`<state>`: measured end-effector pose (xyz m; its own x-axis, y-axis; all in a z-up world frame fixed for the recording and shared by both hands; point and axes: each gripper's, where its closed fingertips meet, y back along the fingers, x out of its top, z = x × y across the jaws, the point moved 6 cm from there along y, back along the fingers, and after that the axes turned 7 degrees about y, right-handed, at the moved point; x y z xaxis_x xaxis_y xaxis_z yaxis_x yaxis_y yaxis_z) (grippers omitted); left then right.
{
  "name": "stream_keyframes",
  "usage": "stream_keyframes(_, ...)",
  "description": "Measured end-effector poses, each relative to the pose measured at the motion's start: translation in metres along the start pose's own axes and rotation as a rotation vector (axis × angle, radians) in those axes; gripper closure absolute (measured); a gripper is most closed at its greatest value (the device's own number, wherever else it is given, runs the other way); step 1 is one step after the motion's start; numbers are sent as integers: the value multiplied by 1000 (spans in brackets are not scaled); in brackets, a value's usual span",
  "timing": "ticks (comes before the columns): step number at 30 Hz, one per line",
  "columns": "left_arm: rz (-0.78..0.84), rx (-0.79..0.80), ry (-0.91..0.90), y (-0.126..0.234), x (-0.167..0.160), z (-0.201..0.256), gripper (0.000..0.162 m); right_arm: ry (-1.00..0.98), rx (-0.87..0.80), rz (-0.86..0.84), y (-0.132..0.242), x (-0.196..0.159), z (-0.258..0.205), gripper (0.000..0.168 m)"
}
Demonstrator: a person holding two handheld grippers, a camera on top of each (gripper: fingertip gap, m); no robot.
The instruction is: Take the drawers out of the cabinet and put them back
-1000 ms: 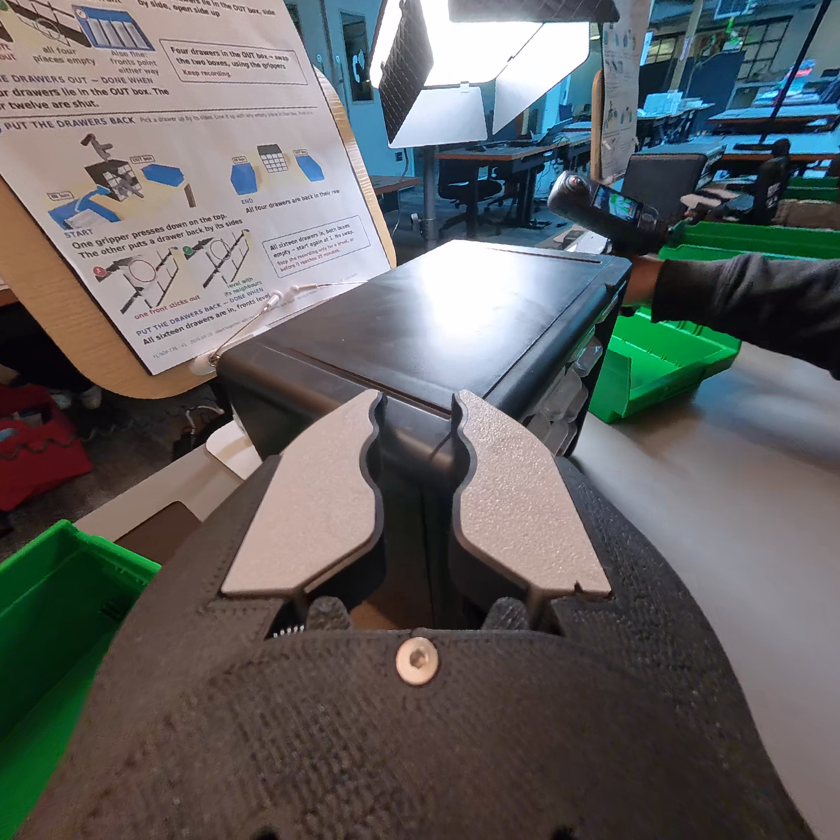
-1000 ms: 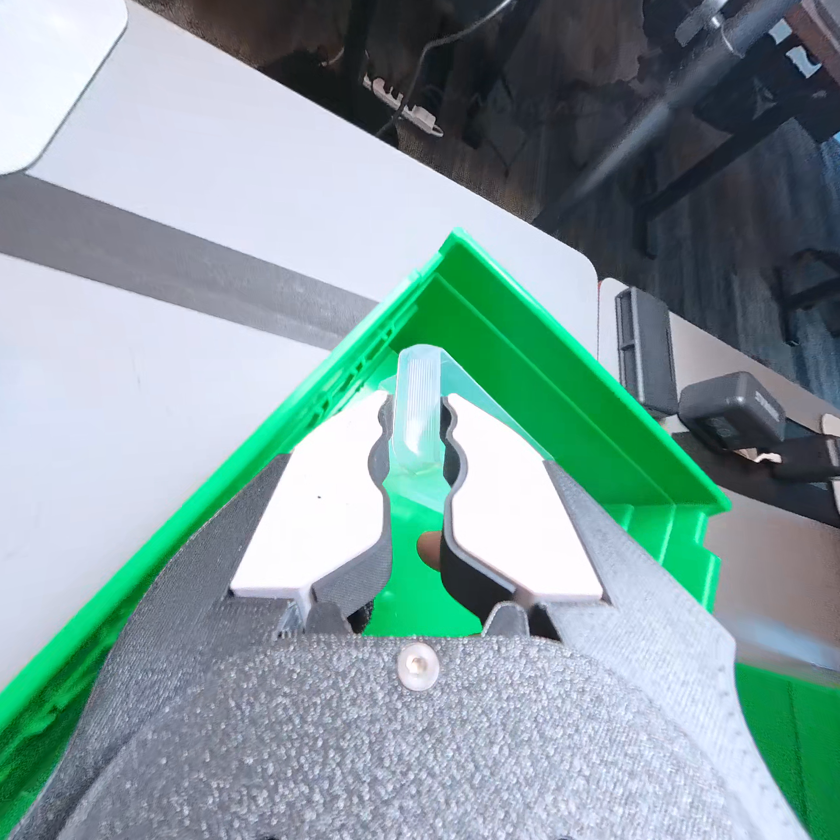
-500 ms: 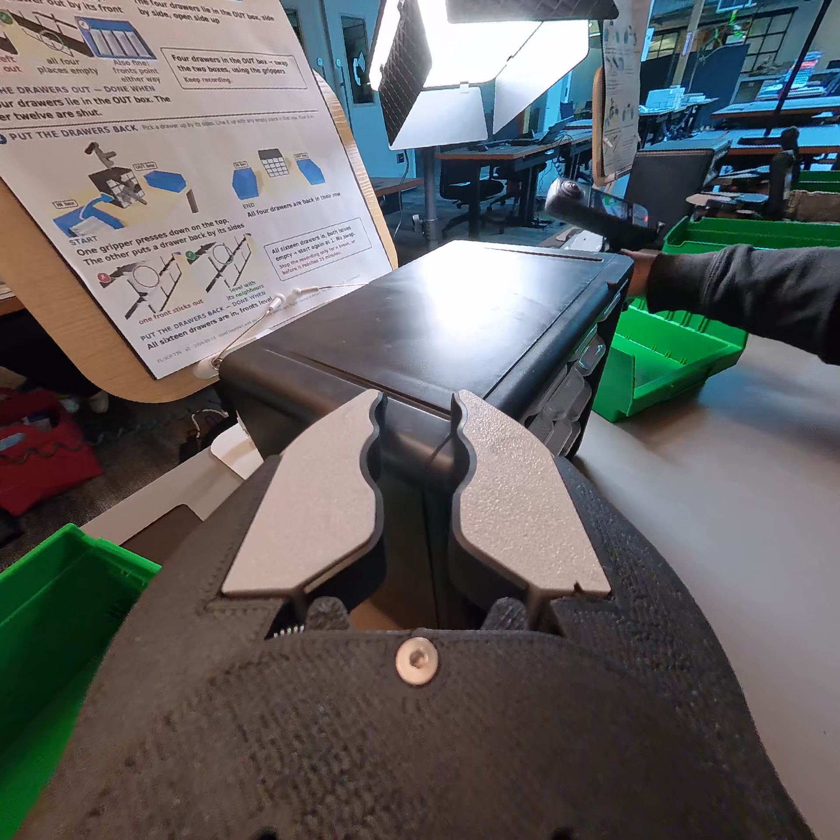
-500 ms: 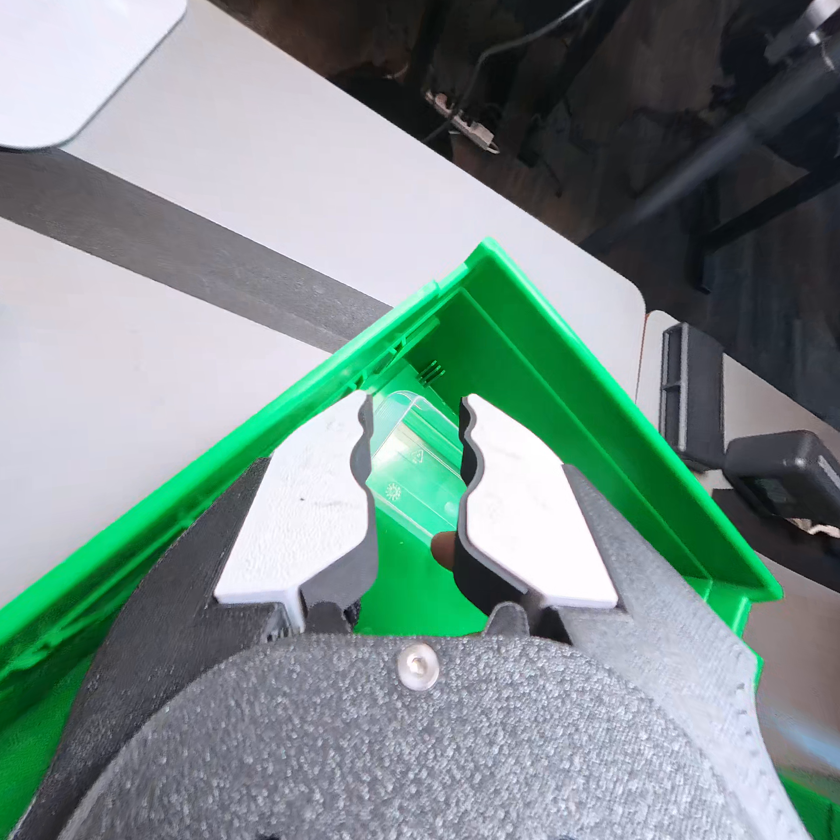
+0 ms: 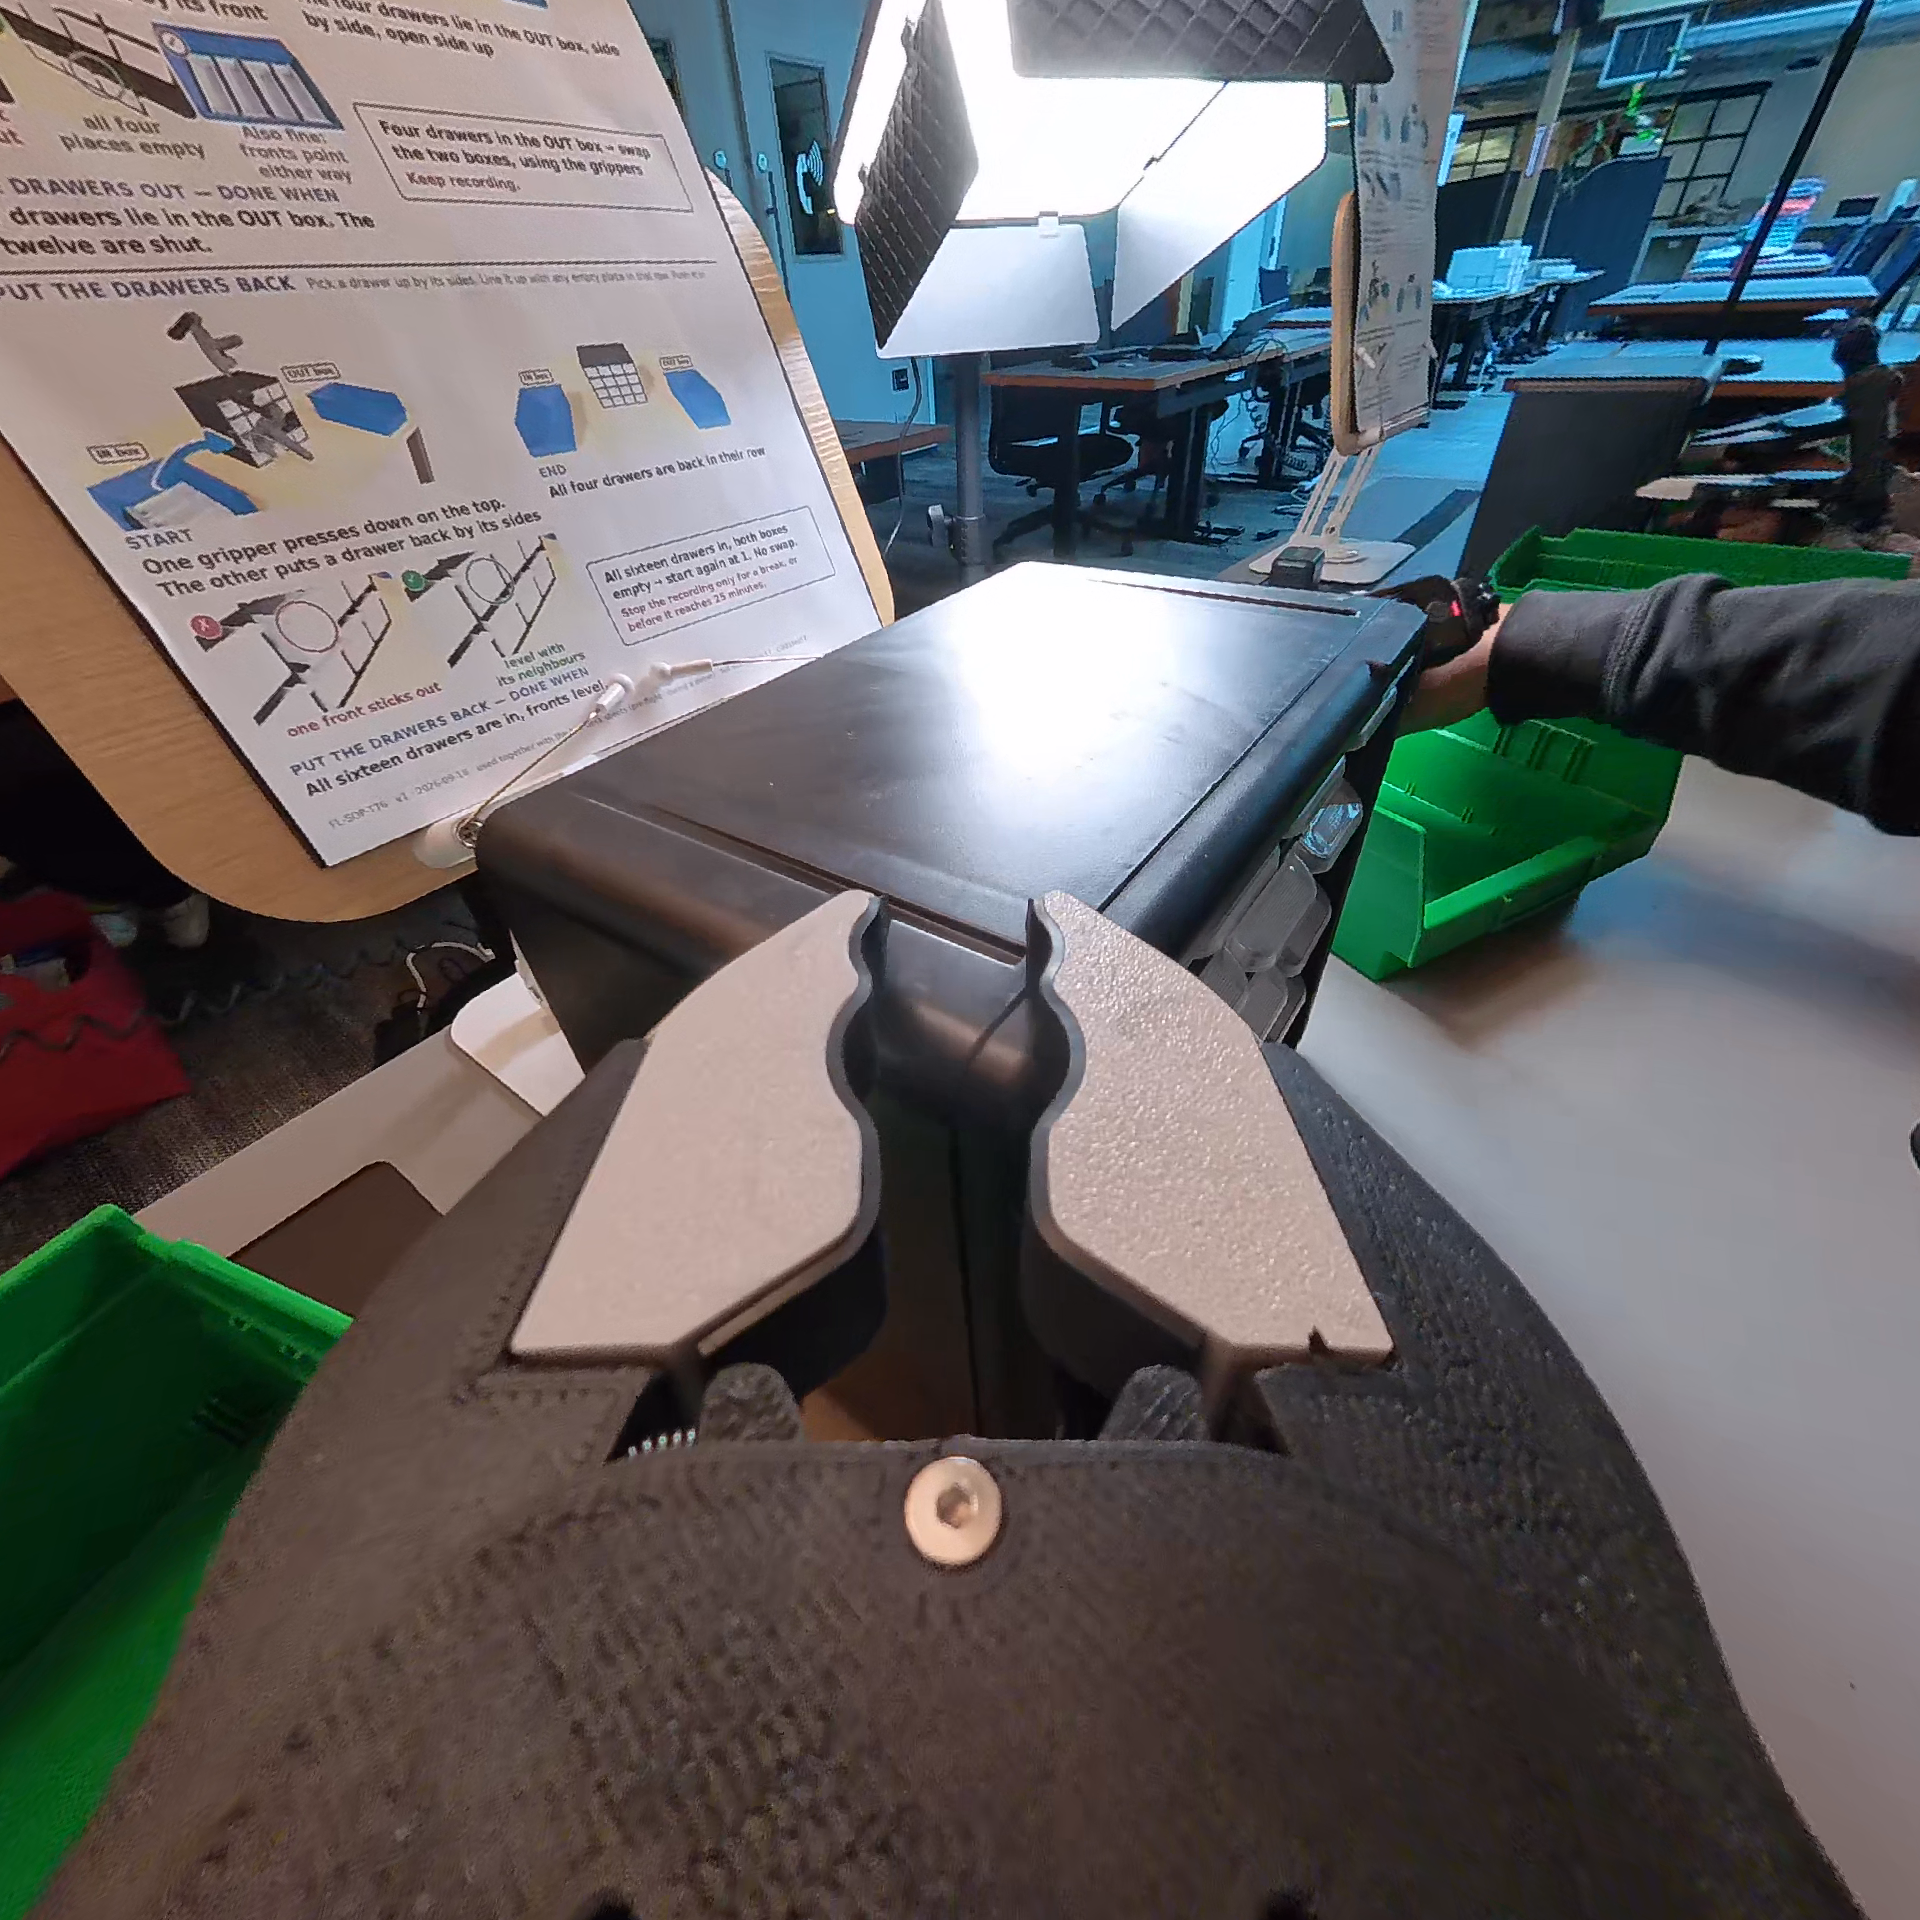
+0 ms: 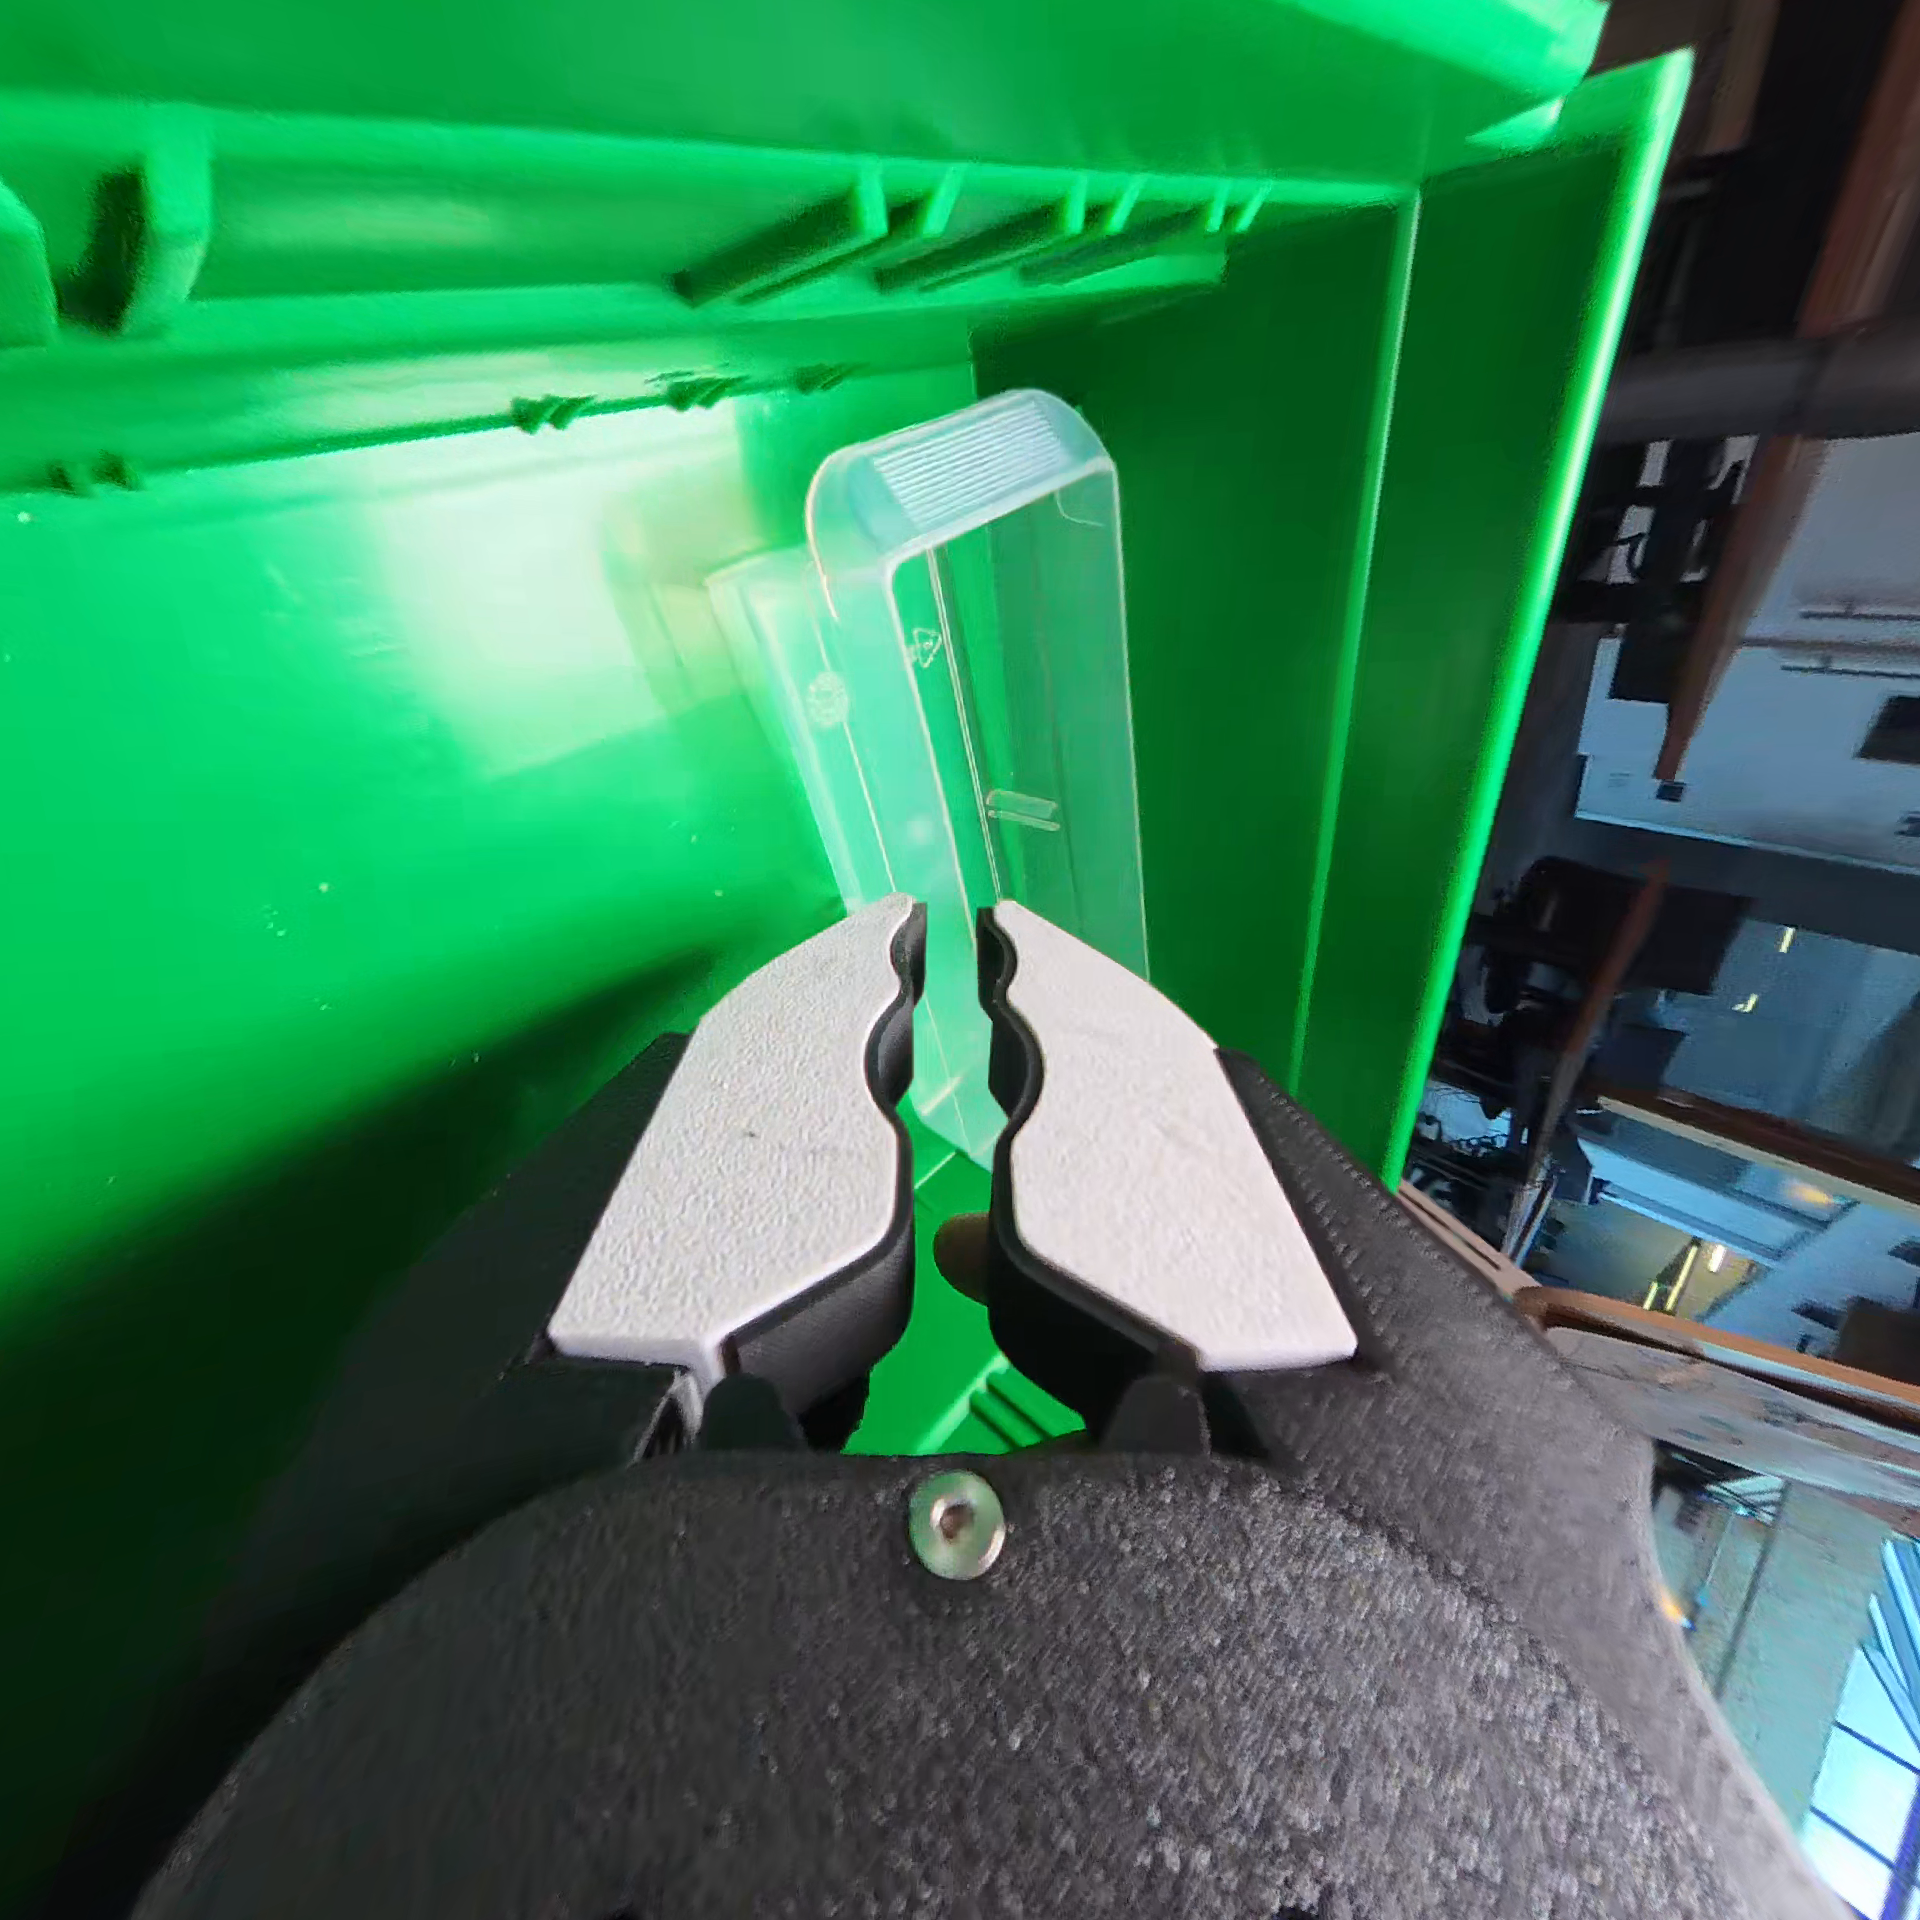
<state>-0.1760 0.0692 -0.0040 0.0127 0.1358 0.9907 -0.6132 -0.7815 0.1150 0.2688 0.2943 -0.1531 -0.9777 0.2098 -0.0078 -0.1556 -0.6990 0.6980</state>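
Observation:
The black drawer cabinet (image 5: 1039, 727) stands on the grey table, with its clear drawer fronts (image 5: 1288, 904) showing on its right face. My left gripper (image 5: 956, 920) is at the near top edge of the cabinet, fingers a little apart, with nothing between them. My right gripper (image 6: 948, 930) is down inside a green bin (image 6: 416, 831) and shut on the thin side wall of a clear drawer (image 6: 997, 644), whose ribbed handle end points away from me. In the left wrist view a dark sleeve (image 5: 1714, 675) reaches into that green bin (image 5: 1496, 831) beyond the cabinet.
A second green bin (image 5: 104, 1403) sits at the near left. An instruction board (image 5: 416, 416) leans behind the cabinet on the left. A bright studio lamp (image 5: 1091, 156) stands behind. Another clear piece (image 6: 758, 644) lies against the bin wall, left of the held drawer.
My right gripper has dropped from above the bin down into it and closed on the clear drawer's wall. My left gripper has stayed at the cabinet's top edge.

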Motion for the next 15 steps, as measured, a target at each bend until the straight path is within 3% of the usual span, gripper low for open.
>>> stream_keyframes(8,-1,-4,4,0,0,0,136,-67,-49,50,2,5,6,150)
stream_keyframes(11,-5,2,-6,0,0,0,136,-183,-78,202,37,15,14,148)
stream_keyframes(15,-7,-2,1,0,0,1,138,-293,-154,493,117,35,22,146)
